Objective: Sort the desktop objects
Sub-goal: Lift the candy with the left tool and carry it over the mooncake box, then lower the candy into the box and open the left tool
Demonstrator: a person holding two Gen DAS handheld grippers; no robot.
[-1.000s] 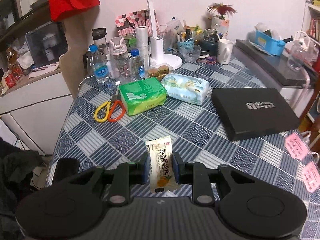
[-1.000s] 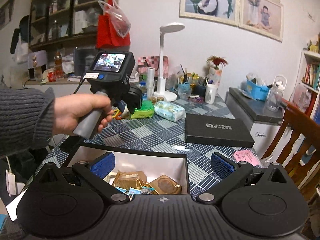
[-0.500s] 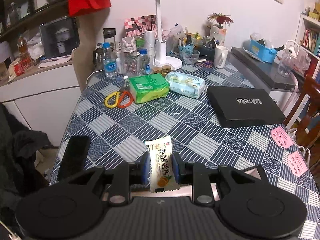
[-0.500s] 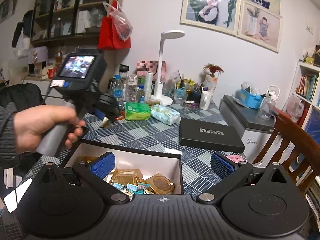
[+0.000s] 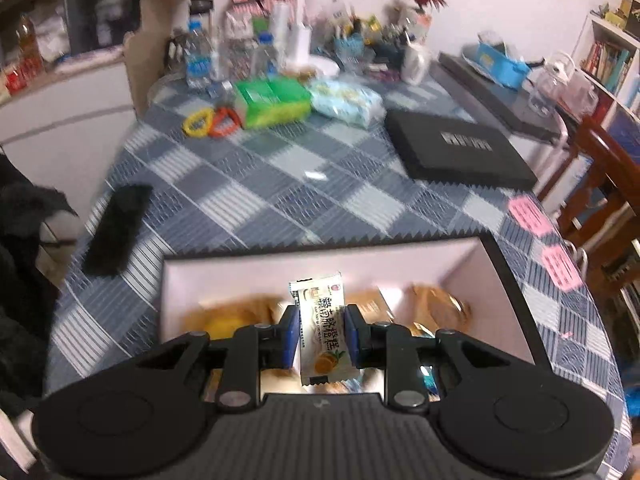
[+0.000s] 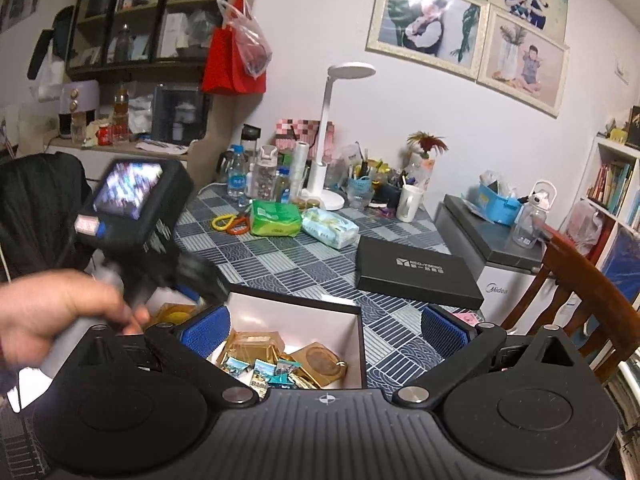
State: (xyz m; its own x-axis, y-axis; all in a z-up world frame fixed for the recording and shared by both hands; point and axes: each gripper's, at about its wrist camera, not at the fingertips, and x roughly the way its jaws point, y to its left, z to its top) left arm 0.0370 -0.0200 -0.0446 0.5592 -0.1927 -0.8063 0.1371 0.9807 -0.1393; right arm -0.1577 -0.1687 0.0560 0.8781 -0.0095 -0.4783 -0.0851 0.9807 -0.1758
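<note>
Glossy flat snack sachet (image 5: 322,334) | pinched upright, left claw (image 5: 321,338) | above rectangular open box (image 5: 508,280)

Both grippers are black plastic with round discs and silver screws. The right gripper (image 6: 324,330) carries blue ribbed pads (image 6: 206,326).

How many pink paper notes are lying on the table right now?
2. One pink note lies near the table's right edge, just past the open box's far corner; the second pink note lies nearer, beside the box's right wall. Others may be hidden.
</note>
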